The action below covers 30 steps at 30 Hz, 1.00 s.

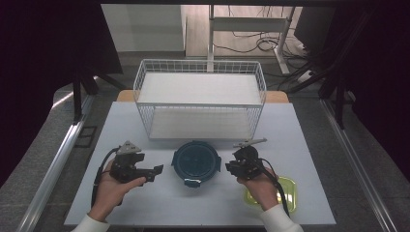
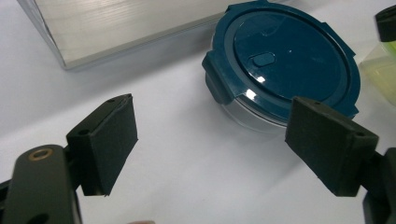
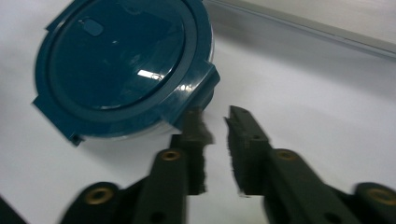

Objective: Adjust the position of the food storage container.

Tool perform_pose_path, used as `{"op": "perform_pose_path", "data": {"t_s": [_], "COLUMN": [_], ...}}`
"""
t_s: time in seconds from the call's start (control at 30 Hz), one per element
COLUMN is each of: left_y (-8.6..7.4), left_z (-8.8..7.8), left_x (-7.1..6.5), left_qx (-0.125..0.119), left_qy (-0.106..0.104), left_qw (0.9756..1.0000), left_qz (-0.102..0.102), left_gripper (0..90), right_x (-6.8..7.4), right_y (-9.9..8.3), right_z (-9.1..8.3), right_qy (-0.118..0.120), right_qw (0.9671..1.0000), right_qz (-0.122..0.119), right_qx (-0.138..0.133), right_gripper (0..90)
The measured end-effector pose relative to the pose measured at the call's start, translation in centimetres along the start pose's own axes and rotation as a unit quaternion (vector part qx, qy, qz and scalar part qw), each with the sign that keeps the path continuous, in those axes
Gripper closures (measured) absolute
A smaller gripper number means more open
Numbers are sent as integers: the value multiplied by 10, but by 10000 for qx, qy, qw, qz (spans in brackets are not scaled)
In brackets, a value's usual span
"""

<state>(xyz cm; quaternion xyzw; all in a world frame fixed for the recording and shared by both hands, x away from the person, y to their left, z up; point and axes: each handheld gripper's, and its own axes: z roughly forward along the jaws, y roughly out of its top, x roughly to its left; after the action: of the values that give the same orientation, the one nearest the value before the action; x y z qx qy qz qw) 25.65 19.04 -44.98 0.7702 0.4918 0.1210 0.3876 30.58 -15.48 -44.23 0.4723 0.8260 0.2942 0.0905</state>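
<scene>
The round container (image 1: 196, 162) with its dark blue lid sits on the white table (image 1: 309, 145) between the two grippers. The left gripper (image 2: 210, 149) is wide open and holds nothing, with the container ahead of it, nearer its right-hand jaw. The right gripper (image 3: 217, 126) has its jaws nearly together, a narrow gap left between the pads and nothing in it, its tips just beside one of the lid's side tabs (image 3: 205, 84). To do the step well, the right jaws probably need to bear squarely on that tab while the left gripper steadies the container's far side so it cannot skid. A white wire shelf (image 1: 199, 99) stands beyond the container, a yellow-green lid (image 1: 285, 189) lies under the right hand, and a grey floor with cables lies beyond the table.
</scene>
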Motion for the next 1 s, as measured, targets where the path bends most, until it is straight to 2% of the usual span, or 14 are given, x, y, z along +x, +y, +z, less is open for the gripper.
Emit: {"op": "perform_pose_path", "data": {"t_s": [0.1,0.43,0.6,0.73,1.0], "left_y": [-1,-2,-3,-3,-3], "left_z": [0,2,3,4,5], "left_x": [1,2,2,2,2], "left_qx": [11,61,64,89,123], "left_qy": [-7,2,19,23,21], "left_qw": [10000,10000,10000,10000,9999], "left_qz": [17,35,31,36,40], "left_gripper": [166,166,166,166,166], "right_x": [-1,-4,-4,0,1], "right_y": [4,7,7,8,14], "right_z": [15,39,45,51,54], "right_qy": [-84,-100,-23,-198,-239], "right_qw": [9997,9982,9975,9973,9969], "right_qz": [62,267,366,343,347], "right_qx": [210,530,611,622,658], "right_gripper": [871,884,886,887,888]}}
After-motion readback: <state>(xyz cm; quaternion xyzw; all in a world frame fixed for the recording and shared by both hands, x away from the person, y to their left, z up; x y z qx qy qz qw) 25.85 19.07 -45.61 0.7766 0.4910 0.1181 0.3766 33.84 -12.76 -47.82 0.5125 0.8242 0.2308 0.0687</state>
